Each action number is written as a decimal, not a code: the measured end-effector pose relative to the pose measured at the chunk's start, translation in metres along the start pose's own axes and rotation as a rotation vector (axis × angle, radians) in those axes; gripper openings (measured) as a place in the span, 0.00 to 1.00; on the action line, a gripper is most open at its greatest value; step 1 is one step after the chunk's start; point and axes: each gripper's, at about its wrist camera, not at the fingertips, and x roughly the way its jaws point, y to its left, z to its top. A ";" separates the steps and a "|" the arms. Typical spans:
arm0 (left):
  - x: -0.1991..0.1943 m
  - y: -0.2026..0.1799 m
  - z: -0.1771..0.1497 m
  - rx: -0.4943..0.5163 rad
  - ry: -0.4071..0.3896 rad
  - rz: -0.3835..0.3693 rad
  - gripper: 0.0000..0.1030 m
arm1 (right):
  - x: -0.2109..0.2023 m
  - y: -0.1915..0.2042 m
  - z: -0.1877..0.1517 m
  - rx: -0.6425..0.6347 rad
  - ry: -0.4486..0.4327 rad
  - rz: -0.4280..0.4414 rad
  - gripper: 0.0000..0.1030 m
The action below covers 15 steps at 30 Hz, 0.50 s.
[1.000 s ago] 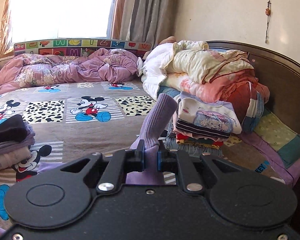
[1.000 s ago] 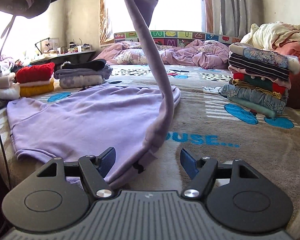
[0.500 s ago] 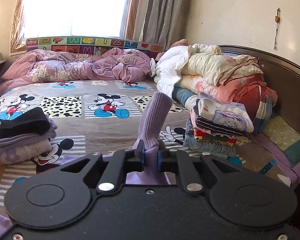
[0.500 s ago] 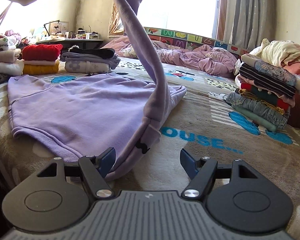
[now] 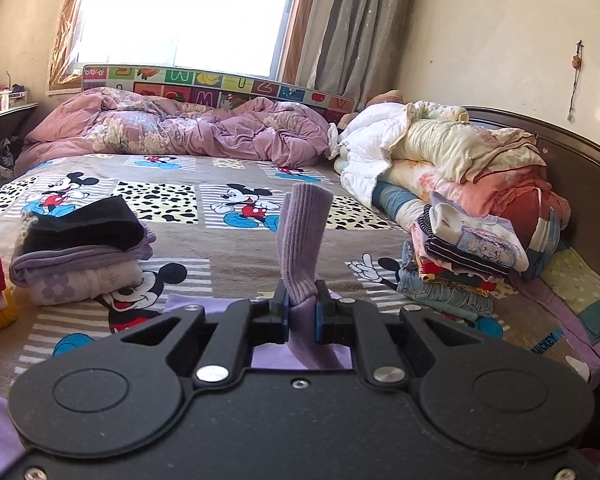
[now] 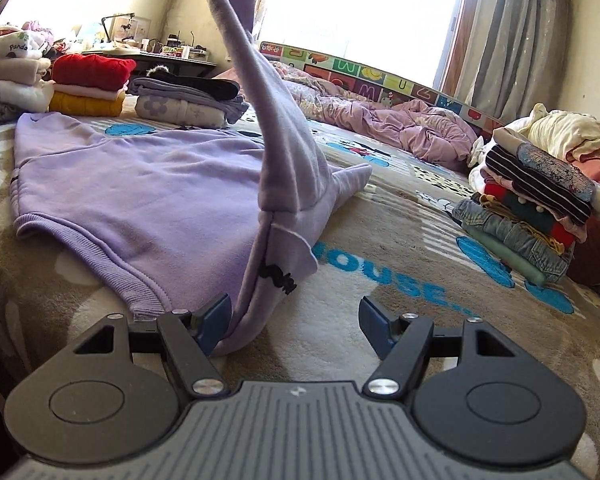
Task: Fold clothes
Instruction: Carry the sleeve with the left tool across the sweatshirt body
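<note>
A lilac sweatshirt (image 6: 147, 184) lies flat on the cartoon-print bedspread (image 6: 400, 280). One sleeve (image 6: 267, 112) rises steeply from its side seam to the top of the right wrist view. My left gripper (image 5: 302, 308) is shut on that sleeve just below the ribbed cuff (image 5: 304, 236), which sticks up between the fingers. Low at the near corner of the sweatshirt's hem, my right gripper (image 6: 295, 316) stands open. Its left fingertip (image 6: 215, 320) touches the fabric edge; the right one is over bare bedspread.
Folded stacks stand at the left (image 6: 87, 84) and behind the sweatshirt (image 5: 83, 256). Another stack (image 5: 460, 264) sits at the right beside heaped bedding (image 5: 460, 160) and a dark headboard (image 5: 580, 168). A purple quilt (image 5: 179, 132) lies under the window.
My left gripper has carried the cuff leftward and slightly lower, and the lifted sleeve now leans over the sweatshirt's body. The right gripper has rolled and crept toward the hem corner.
</note>
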 end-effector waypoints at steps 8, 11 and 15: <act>-0.005 0.039 -0.019 -0.058 0.010 0.033 0.09 | 0.000 0.004 -0.002 -0.018 0.000 -0.006 0.68; -0.004 0.055 -0.030 -0.090 0.021 0.046 0.09 | 0.000 0.005 -0.002 -0.021 -0.001 -0.008 0.68; 0.000 0.076 -0.046 -0.122 0.036 0.079 0.09 | 0.000 0.005 -0.004 -0.022 -0.003 -0.007 0.68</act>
